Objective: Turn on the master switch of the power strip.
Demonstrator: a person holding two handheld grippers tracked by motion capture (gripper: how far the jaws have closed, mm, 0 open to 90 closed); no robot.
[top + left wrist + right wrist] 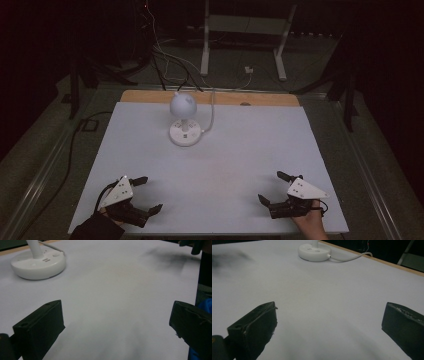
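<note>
— Where is the desk lamp (184,119) from the two claws?

— Far ahead of both. It stands near the far edge of the white table (150,165), well apart from the left gripper (146,194) and the right gripper (272,188). For the left gripper it is ahead and toward its right side, for the right gripper ahead and toward its left. In the left gripper view the round base (38,263) sits far beyond the jaws.

— And the claws, are they holding something?

— No. Both have the jaws spread wide, with only bare table between them (each gripper view shows this clearly).

— How will the lamp handle, in your opinion?

— I judge it light, hard plastic, smooth and a bit slippery. The ball-shaped head (182,104) on the thin stem makes it top-heavy, so it may tip if pushed high.

— Where to take hold?

— The stem just above the base seems best, because the jaws can close around it. The base looks too broad and low. Also the white cable (352,258) goes from the base toward the table's far edge, so it could pull back when the lamp is lifted.
</note>
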